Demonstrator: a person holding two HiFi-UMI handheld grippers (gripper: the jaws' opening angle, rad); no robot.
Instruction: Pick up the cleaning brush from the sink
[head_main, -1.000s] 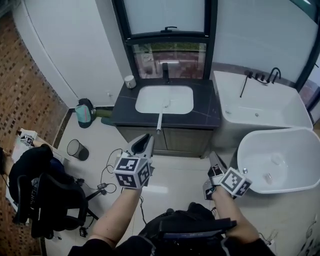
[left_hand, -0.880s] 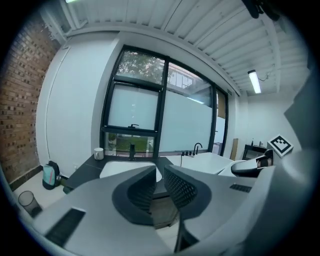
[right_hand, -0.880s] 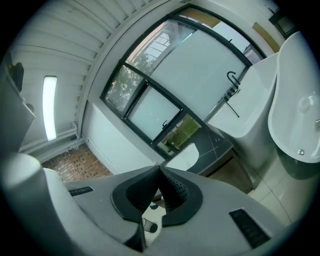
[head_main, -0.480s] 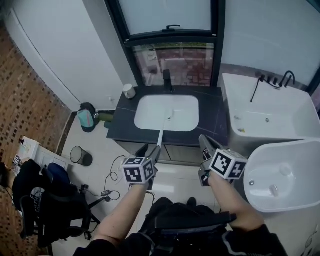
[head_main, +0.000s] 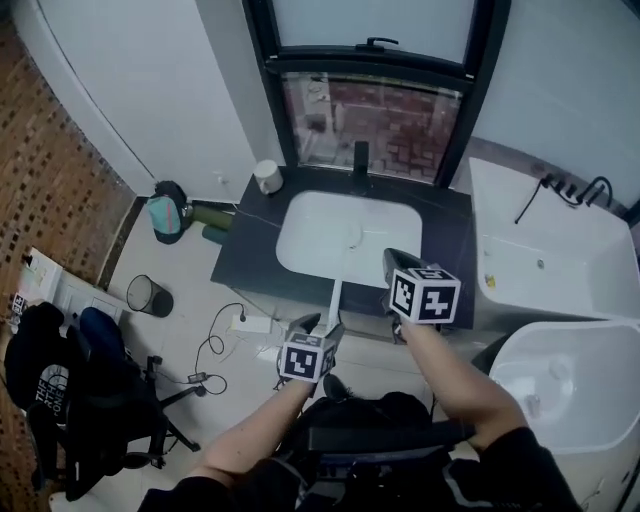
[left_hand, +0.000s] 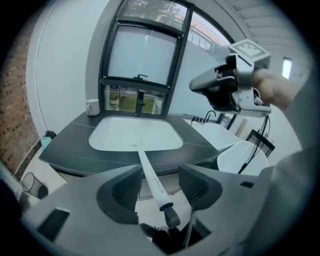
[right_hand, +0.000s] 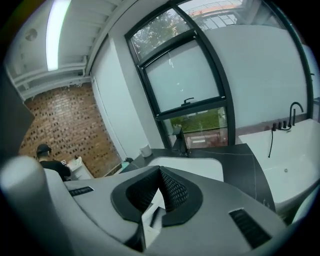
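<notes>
The cleaning brush (head_main: 340, 272) has a long white handle. Its head lies in the white sink (head_main: 310, 232) and its handle juts out over the dark counter's front edge. My left gripper (head_main: 318, 326) sits at the free end of that handle. In the left gripper view the handle (left_hand: 149, 172) runs between the jaws, which are opening wide, and neither pad touches it. Its dark end cap (left_hand: 170, 216) hangs low between the fingers. My right gripper (head_main: 391, 260) hovers over the counter to the right of the handle, shut and empty, as the right gripper (right_hand: 160, 173) view confirms.
A black faucet (head_main: 360, 157) and a white cup (head_main: 266, 176) stand at the back of the counter (head_main: 250, 262). A bathtub (head_main: 560, 250) and a round tub (head_main: 575, 385) are on the right. A waste bin (head_main: 146, 296), cables and an office chair (head_main: 80, 405) occupy the floor on the left.
Both grippers have moved forward to the counter. The left gripper's jaws have opened and now straddle the brush handle's end. The right gripper swung left over the counter, still shut.
</notes>
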